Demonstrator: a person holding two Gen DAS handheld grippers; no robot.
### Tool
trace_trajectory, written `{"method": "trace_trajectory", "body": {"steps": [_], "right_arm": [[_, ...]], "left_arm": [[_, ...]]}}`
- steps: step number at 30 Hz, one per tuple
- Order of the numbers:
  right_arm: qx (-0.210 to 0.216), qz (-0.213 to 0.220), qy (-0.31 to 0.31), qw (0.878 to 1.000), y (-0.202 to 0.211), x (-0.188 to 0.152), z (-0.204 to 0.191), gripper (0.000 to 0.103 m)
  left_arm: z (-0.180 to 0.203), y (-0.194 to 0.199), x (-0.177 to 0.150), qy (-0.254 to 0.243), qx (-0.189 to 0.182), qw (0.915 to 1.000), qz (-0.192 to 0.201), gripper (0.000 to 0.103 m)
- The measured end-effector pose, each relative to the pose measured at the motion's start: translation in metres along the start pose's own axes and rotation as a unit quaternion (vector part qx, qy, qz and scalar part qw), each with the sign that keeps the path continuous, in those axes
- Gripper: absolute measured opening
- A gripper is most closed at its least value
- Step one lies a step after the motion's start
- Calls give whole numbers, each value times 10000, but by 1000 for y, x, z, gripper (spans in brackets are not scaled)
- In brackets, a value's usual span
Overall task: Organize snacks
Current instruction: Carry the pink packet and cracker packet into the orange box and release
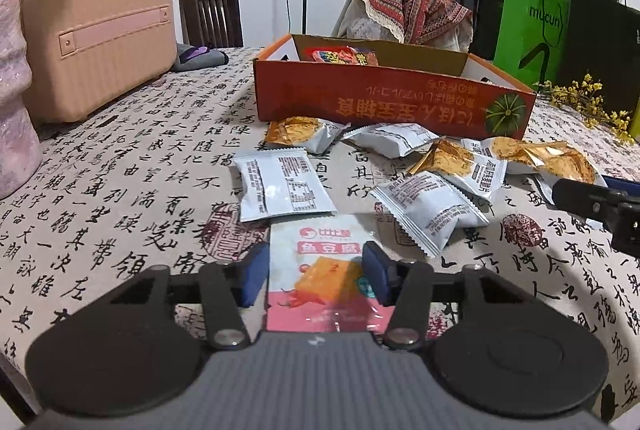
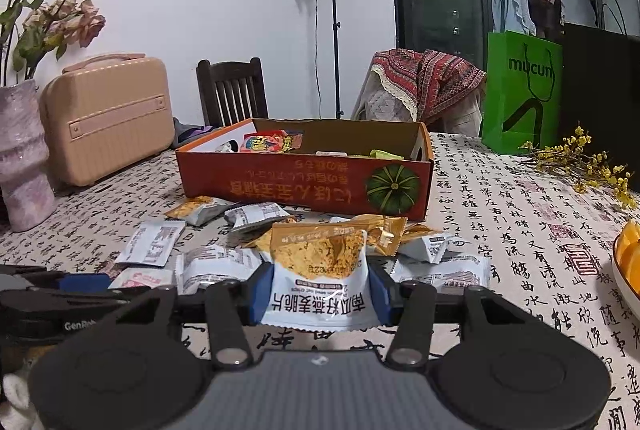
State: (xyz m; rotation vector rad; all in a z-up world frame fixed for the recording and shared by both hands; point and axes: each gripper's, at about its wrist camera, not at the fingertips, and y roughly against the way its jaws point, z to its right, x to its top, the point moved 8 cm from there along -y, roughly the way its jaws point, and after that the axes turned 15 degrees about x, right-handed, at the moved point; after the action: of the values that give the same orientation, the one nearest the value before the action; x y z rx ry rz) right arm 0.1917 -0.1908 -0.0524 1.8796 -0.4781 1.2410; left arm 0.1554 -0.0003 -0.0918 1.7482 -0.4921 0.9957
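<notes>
Calligraphy-printed cloth covers the counter [image 1: 120,165], which carries all task items. Nearest in the left wrist view, the left tongs [image 1: 314,272] stand partly open, their blue pads on either side of a pink fish-tofu packet [image 1: 320,270] lying flat on the cloth; the right pad touches the packet's edge, and the left pad stands just clear of it. In the right wrist view, the right tongs [image 2: 320,294] are closed on a white-and-gold oat crisp packet [image 2: 320,270], held upright between the blue pads and raised above the cloth. Just beyond both tongs lies a loose scatter of silver-white and gold snack packets [image 1: 432,205], some overlapping, some printed side down; one silver packet [image 1: 286,185] lies apart at the left of the scatter. Behind the scatter stands an open orange cardboard box [image 1: 392,101] with a green pumpkin printed on its front wall; red wrappers [image 1: 340,55] lie inside it. Farther left, a pink hard case [image 1: 96,37] and a pale vase [image 2: 22,157] of dried roses stand on the counter. Farther right are yellow flower sprigs [image 2: 580,161] and a green paper bag [image 2: 520,93]. A lamp stand [image 2: 334,29] rises against the far wall.
</notes>
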Motion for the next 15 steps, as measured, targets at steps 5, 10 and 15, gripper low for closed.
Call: {"method": "trace_trajectory", "body": {"steps": [5,10,15], "right_arm": [[2,3,8,10000,0,0,-1,50],[-16,8,10,10000,1,0,-1,50],[-1,1,3,10000,2,-1,-1,50]], "left_arm": [[-2,3,-1,34,-68,10000,-19,56],[7,12,-7,-106,-168,9998,-31,78],[14,10,-13,-271,-143,9995,-43,76]]}}
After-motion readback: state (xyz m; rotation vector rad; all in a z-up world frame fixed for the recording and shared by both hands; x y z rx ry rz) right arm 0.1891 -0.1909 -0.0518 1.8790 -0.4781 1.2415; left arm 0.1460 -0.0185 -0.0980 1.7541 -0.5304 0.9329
